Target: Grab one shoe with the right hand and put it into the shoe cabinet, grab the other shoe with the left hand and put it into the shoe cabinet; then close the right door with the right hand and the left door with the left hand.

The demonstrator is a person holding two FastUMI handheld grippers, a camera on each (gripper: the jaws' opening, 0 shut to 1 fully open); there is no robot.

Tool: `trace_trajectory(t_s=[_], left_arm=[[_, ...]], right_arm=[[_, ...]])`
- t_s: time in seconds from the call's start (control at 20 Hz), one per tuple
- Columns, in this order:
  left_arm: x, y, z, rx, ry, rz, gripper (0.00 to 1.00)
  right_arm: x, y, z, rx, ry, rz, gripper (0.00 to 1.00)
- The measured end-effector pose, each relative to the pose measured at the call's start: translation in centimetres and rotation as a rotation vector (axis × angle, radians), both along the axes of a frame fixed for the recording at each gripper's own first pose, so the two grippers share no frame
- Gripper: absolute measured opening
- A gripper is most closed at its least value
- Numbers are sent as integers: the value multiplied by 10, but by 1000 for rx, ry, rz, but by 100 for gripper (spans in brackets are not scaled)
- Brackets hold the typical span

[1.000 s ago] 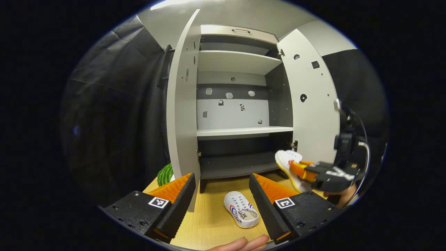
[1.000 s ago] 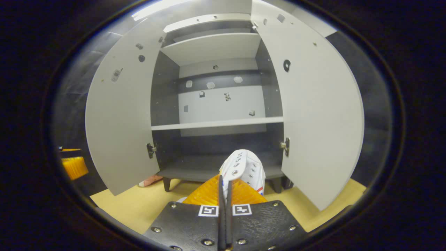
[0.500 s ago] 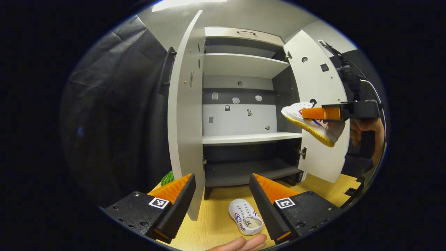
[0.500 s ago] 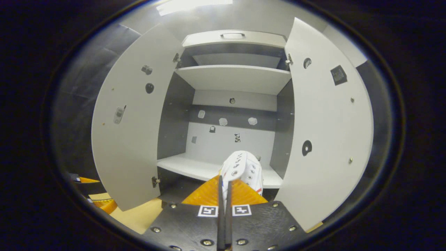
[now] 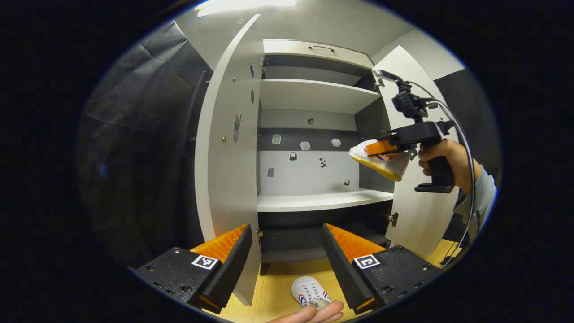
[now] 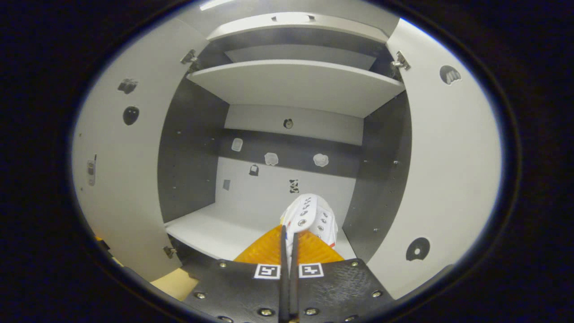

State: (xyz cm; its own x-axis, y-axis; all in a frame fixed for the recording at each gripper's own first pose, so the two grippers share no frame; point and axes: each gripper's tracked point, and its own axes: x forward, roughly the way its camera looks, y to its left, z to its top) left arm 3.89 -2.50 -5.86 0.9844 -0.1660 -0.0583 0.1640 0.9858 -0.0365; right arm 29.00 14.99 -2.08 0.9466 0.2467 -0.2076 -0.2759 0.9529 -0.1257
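My right gripper (image 6: 289, 233) is shut on a white shoe (image 6: 310, 218) with red and blue stripes. It holds the shoe toe-forward just above the middle shelf (image 6: 210, 231) of the shoe cabinet. In the left gripper view that same shoe (image 5: 381, 158) hangs in the right gripper (image 5: 374, 148) at the cabinet's right side, over the middle shelf (image 5: 323, 200). The other white shoe (image 5: 308, 290) lies on the wooden floor, between the fingers of my open left gripper (image 5: 284, 249) and well below them. Both cabinet doors, left (image 5: 226, 152) and right (image 5: 415, 211), stand open.
A hand and sleeve (image 5: 466, 175) hold the right gripper's grip, with a cable looping above. Fingers (image 5: 309, 314) show at the bottom edge of the left gripper view. The cabinet has an upper shelf (image 5: 314, 92) and a dark bottom shelf (image 5: 291, 253). Stickers dot the back panel (image 6: 287, 179).
The right gripper has lifted the shoe from floor level up to the middle shelf and moved it into the cabinet opening. The left gripper has tilted upward, staying open.
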Motion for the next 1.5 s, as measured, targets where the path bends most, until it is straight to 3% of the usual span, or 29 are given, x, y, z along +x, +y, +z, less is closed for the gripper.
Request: trace_trajectory(t_s=[0.2,0.35,0.6,0.65,0.8,0.85,1.0,1.3,1.5], left_arm=[[8,4,3,-2,-18,3,94],[9,-1,-13,-39,13,-23,92],[6,-12,-39,-31,41,-51,96],[7,-15,-43,-32,56,-61,96],[8,-20,-55,-37,88,-73,96],[9,-22,-59,-37,98,-76,92],[14,-28,-73,-47,125,-78,96],[19,-36,-112,-34,188,-82,96],[12,-36,-162,-28,268,-71,96]], right_arm=[[68,-10,-38,-28,70,-78,1],[109,-11,-74,-16,153,-76,1],[143,-15,-119,-9,239,-102,0],[145,-12,-121,10,246,-100,5],[140,-8,-101,-17,176,-73,15],[133,-11,-85,-45,129,-77,36],[109,-13,-52,-88,19,-86,99],[20,-24,-29,1,-54,-91,99],[-43,-45,-44,64,-92,-107,98]])
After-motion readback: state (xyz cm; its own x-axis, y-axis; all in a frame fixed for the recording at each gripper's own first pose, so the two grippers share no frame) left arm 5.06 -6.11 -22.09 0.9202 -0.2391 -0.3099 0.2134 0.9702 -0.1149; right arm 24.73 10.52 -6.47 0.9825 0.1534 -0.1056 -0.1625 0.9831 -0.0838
